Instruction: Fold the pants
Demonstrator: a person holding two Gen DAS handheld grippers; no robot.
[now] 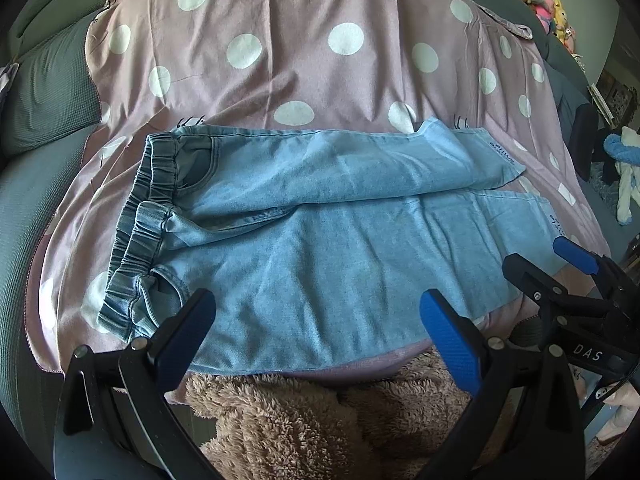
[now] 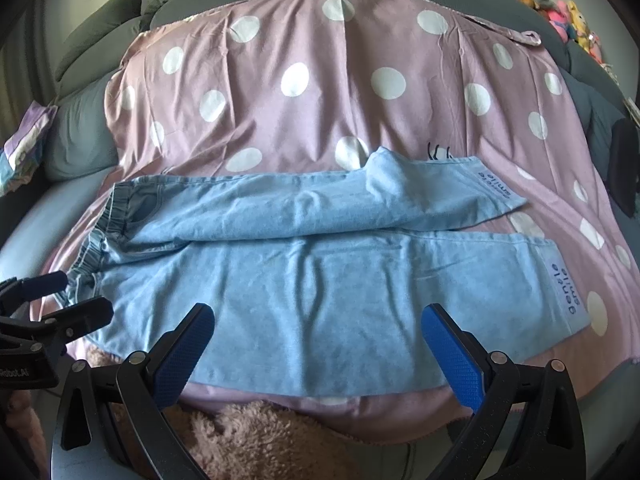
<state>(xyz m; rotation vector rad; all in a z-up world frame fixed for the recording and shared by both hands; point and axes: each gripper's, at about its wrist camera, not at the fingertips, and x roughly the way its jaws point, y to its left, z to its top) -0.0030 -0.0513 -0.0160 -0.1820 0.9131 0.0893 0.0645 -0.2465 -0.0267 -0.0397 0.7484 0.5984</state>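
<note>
1. The left gripper (image 1: 316,336) is seen at the bottom of the left wrist view with its two blue-padded fingers (image 1: 450,344) spread wide apart; nothing is held between them, and they hang over the near edge of the jeans.
2. The right gripper (image 2: 318,344) is shown at the bottom of the right wrist view, its blue pads (image 2: 452,352) likewise well apart and closed on nothing.
3. The right gripper is also seen at the lower right of the left wrist view (image 1: 576,276), near the cuff end of the nearer leg; its fingers appear parted there.
4. The left gripper is seen at the lower left of the right wrist view (image 2: 60,300), just beside the waistband; whether it touches the cloth cannot be told.
5. A pair of light blue denim jeans (image 1: 320,248) is laid flat across the middle of both views, with the elastic waistband (image 1: 140,236) at the left of the frame and the two legs running to the right.
6. The farther leg is angled slightly upward at its end, and a narrow wedge of the bedding is left between the two cuffs.
7. Printed lettering reading "gentle smile" (image 2: 564,288) is carried on the nearer cuff at the right.
8. The jeans are spread on a mauve sheet with white polka dots (image 1: 280,60), which is draped over a grey-green sofa (image 1: 44,92).
9. A fuzzy tan blanket (image 1: 288,424) is bunched at the bottom centre, below the sheet's near edge.
10. A row of plush toys (image 2: 568,16) is visible at the upper right.
</note>
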